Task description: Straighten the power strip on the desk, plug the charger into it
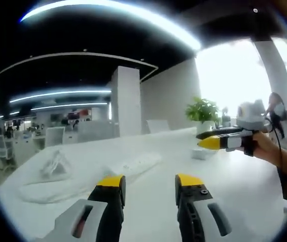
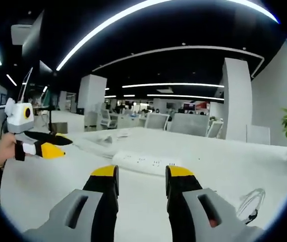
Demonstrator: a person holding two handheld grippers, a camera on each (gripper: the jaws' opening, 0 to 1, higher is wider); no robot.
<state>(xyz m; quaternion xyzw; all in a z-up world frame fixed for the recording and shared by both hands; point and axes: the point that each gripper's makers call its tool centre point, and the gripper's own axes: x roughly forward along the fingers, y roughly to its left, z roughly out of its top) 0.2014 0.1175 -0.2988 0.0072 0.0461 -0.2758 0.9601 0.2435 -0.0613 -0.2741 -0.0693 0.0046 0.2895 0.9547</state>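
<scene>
Strip [image 2: 146,163] lies on the white tabletop [image 2: 219,166] just ahead of the right tongs [image 2: 142,172], long side across that view, sockets up. In the left gripper view the strip [image 1: 135,165] runs at a slant beyond the left tongs [image 1: 150,182]. Both tongs stand parted and hold nothing.

Straightening looks not yet begun, I judge. Best to bring one pair down on each end and nudge it square — low, slow, pushing on the casing, not the sockets.

The right gripper view gives the socket row and a coiled white cable [image 2: 249,204] at the near right; the charger itself I cannot make out. The left gripper view gives a crumpled plastic bag [image 1: 52,166] beside the strip, and a plant [image 1: 202,111] farther back.
</scene>
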